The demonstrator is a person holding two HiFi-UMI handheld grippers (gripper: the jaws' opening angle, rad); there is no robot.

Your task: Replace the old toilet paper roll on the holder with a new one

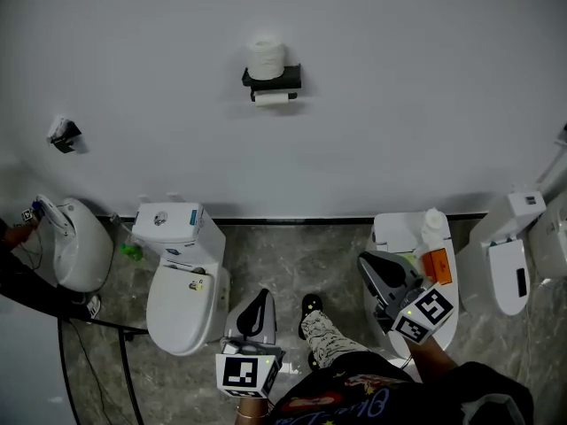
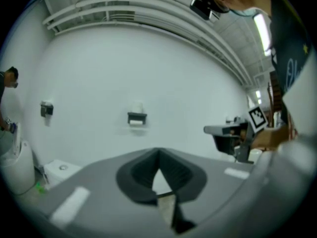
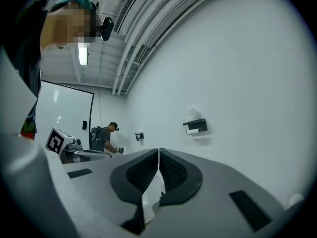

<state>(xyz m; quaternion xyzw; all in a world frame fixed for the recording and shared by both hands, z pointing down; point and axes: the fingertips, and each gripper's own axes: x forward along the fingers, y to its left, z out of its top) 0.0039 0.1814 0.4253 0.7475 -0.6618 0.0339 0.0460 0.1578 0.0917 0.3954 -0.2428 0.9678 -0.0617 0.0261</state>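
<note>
A black holder (image 1: 272,81) is fixed high on the white wall, with a full white roll (image 1: 266,57) standing on its shelf and a thin old roll (image 1: 272,98) hung beneath. The holder (image 2: 137,117) also shows small in the left gripper view, and as the holder (image 3: 195,125) in the right gripper view. My left gripper (image 1: 257,305) is low in the head view, shut and empty, far from the wall. My right gripper (image 1: 370,268) sits at the lower right, shut with nothing in it. The left gripper (image 2: 158,155) and the right gripper (image 3: 158,152) both show jaws pressed together.
Several white toilets stand along the wall: one toilet (image 1: 182,273) at the left, another toilet (image 1: 415,264) under my right gripper with a white bottle (image 1: 432,225) on it. A second black holder (image 1: 64,136) hangs at the far left. Another person (image 3: 105,137) works farther along the wall.
</note>
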